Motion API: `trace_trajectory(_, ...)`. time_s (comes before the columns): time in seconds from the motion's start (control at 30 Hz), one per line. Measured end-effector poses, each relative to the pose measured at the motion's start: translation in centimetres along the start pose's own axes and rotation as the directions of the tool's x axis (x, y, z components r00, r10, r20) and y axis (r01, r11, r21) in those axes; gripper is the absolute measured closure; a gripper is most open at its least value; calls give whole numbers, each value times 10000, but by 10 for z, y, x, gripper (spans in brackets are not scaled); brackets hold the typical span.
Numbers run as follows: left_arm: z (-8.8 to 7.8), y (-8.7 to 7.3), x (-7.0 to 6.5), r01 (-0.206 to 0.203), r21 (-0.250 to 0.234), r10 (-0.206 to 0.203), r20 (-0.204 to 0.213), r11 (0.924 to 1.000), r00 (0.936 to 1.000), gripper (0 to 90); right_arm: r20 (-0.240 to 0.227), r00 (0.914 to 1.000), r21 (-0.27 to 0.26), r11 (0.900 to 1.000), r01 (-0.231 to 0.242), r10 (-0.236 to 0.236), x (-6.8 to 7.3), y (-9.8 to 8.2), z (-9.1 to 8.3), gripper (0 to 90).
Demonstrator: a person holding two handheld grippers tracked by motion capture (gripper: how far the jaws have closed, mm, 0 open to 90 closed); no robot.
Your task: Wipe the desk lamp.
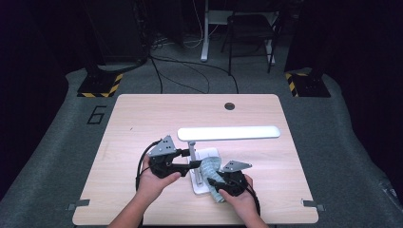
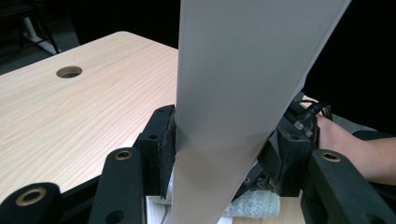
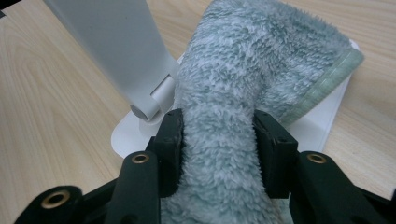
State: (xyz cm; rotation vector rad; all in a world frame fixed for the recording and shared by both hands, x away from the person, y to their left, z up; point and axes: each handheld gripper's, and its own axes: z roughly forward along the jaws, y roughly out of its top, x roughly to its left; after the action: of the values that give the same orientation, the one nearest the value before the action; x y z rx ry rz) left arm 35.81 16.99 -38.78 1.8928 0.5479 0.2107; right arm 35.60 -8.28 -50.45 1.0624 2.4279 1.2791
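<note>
A pale wooden tabletop (image 1: 142, 118) with a round hole (image 1: 229, 106) near its far edge; a white desk lamp's base (image 1: 202, 187) stands directly on it.

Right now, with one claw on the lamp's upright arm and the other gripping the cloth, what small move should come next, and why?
Probably drag the fluffy grey-green cloth across the white desk lamp's flat base. The right claw pinches the cloth, which lies draped on the base, while the left claw steadies the lamp's flat upright arm.
</note>
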Motion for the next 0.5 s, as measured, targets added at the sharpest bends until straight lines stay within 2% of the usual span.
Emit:
trace_trajectory(0.07, -2, 1, 0, -5, -123, 4, -11, 9999, 10000, 489, -16, 10000, -61, 10000, -39, 39, 0, 0, 1, 589)
trace_trajectory(0.1, -5, 3, 0, 119, -275, -118, 39, 9996, 9999, 483, -22, 10000, -25, 10000, -58, 57, 0, 0, 1, 605)
trace_trajectory(0.3, -19, 11, -3, 47, -438, -49, -45, 9990, 10000, 459, 2, 9999, 52, 9999, -163, 163, 1, 4, -2, 642)
trace_trajectory(0.33, -21, 12, -3, -36, -455, 33, -67, 9990, 10000, 461, -33, 9995, 16, 9995, -309, 309, 2, 6, -4, 644)
trace_trajectory(0.4, -27, 13, -4, -108, -446, 110, 26, 9989, 9999, 485, -85, 9997, -76, 9997, -247, 246, 3, 9, -9, 644)
trace_trajectory(0.5, -34, 13, -6, -130, -477, 126, -74, 9988, 9999, 512, -75, 9997, -324, 9992, -239, 237, 6, 16, -18, 645)
